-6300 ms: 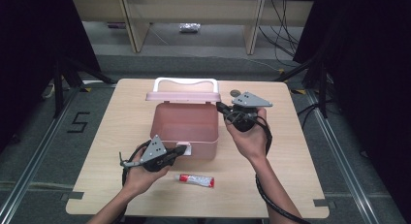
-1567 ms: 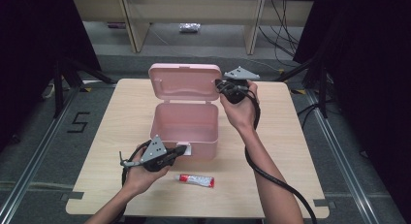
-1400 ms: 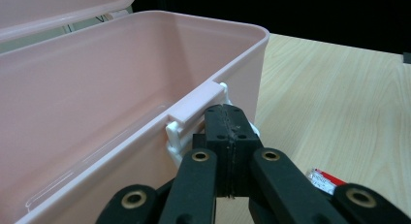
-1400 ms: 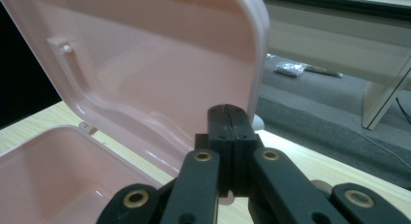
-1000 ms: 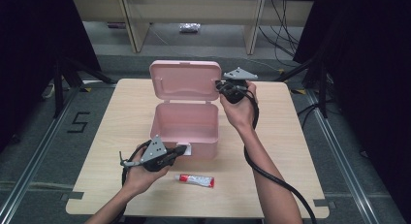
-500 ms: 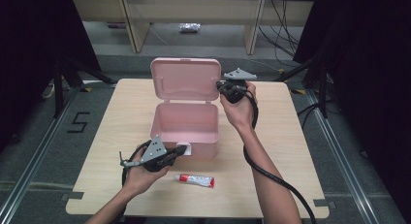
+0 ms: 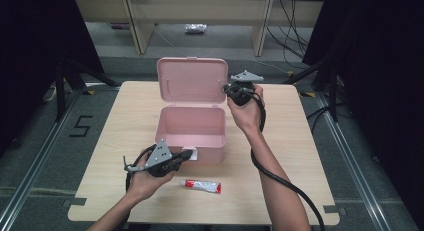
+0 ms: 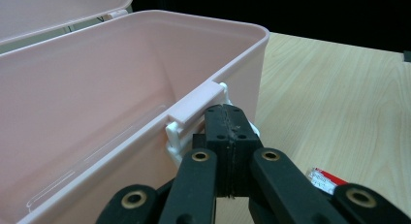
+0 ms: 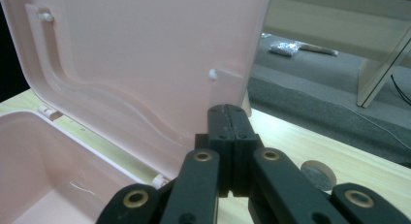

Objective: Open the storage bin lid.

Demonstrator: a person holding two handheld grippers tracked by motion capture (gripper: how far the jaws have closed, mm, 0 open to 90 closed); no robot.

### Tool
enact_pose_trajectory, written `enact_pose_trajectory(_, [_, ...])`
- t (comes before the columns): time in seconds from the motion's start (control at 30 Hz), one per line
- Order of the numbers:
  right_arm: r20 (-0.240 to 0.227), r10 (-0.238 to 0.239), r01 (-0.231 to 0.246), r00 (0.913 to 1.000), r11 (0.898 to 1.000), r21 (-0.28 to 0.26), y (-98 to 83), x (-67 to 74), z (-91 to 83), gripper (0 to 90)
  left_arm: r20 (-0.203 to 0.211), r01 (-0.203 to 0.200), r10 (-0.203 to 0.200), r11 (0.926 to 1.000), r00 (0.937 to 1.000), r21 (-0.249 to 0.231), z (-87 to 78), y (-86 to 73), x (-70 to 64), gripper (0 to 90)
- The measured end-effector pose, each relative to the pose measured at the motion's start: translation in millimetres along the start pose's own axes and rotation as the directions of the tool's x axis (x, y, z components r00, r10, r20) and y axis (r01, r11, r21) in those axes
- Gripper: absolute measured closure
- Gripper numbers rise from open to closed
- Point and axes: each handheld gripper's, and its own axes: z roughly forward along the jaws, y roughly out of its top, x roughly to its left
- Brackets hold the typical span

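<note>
On the pale wooden table (image 7: 320, 156) the pink box (image 7: 192, 131) stands open, its lid (image 7: 192, 80) tipped up on the far side. My right gripper (image 9: 228, 110) is clamped fully closed with nothing between the jaws, its tip pressed against the lid's right edge, propping it upright. My left gripper (image 8: 227, 110) is closed just as tight and empty too, nosed against the white latch (image 8: 177, 132) on the box's near wall, steadying it.

What the next move seems to turn on is the small red-and-white tube (image 7: 203, 186) — it lies on the table in front of the box, just to the right of my left hand (image 7: 145, 178), long axis running roughly left to right, parallel to the box front. My left is far nearer it; my right is well apart, up at the lid.

Beyond the table I see grey floor and a light shelf unit — the sides are dark curtain.
</note>
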Motion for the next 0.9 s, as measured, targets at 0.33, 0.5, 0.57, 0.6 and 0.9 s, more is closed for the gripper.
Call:
enact_pose_trajectory(0.33, [0.002,-0.025,0.025,0.9997,1.0,0.015,-1.3,0.5,8.7,90.0,0.001,-0.001,0.001,1.0,1.0,0.002,0.0,0.2,0.1,89.6])
enact_pose_trajectory(0.5, [0.011,-0.015,0.015,0.9998,1.0,0.025,-2.9,0.2,10.4,90.0,-0.011,-0.013,0.013,0.9999,0.9999,-0.001,-0.1,0.2,0.7,89.6])
enact_pose_trajectory(0.57, [0.009,-0.03,0.029,0.9995,0.999,0.028,-3.3,-0.6,11.0,90.0,-0.008,-0.004,0.004,1.0,1.0,0.003,-0.1,0.2,0.3,89.6])
enact_pose_trajectory(0.6, [0.013,-0.014,0.014,0.9998,0.999,0.035,-3.5,0.6,11.0,90.0,-0.007,0.0,0.0,1.0,1.0,0.006,-0.2,0.3,0.0,89.6])
enact_pose_trajectory(0.9, [0.006,-0.013,0.013,0.9999,0.998,0.053,-8.7,0.5,18.8,90.0,-0.001,0.008,-0.008,0.9999,1.0,0.007,0.0,-0.2,-0.3,89.6])
